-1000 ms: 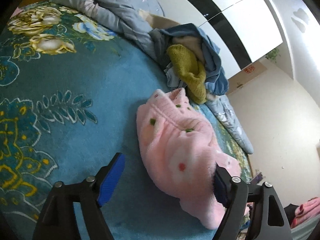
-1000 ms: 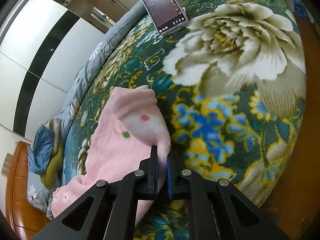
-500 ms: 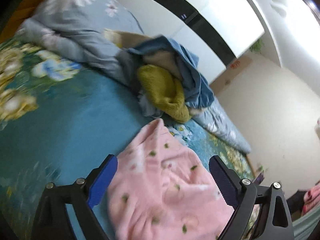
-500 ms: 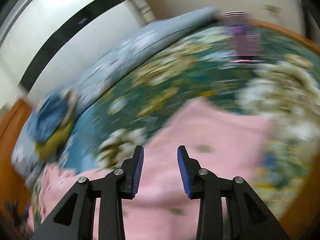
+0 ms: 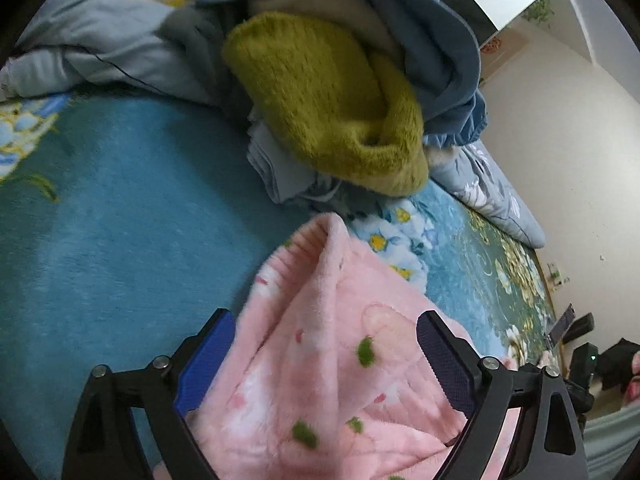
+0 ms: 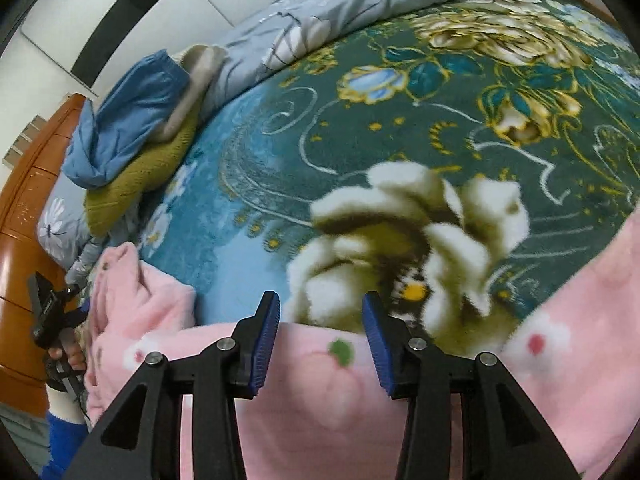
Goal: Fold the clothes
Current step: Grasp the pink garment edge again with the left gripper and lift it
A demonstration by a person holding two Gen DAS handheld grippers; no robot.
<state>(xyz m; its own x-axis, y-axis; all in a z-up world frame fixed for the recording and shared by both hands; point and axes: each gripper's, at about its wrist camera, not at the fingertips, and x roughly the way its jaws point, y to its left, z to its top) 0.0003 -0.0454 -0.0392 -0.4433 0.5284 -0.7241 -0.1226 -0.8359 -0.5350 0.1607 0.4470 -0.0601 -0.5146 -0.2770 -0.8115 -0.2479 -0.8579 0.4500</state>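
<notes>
A fluffy pink garment (image 5: 332, 364) with green and pink dots lies on the floral bed blanket (image 5: 120, 248). My left gripper (image 5: 324, 356) is open, its blue pads on either side of the garment's upper part, just above it. In the right wrist view the same pink garment (image 6: 328, 396) spreads along the lower edge. My right gripper (image 6: 320, 332) is open over its far edge, holding nothing. The left gripper (image 6: 48, 312) and the hand holding it show at the far left there.
A pile of clothes sits near the headboard: an olive knit (image 5: 332, 108), a blue garment (image 5: 436, 48) and a grey-blue floral quilt (image 5: 88, 48). The wooden headboard (image 6: 28, 208) is at the left of the right wrist view. A phone (image 5: 562, 324) stands at the bed's far edge.
My right gripper has opened and let go of the pink garment, then swung round over its edge. My left gripper has moved forward, over the garment and closer to the clothes pile.
</notes>
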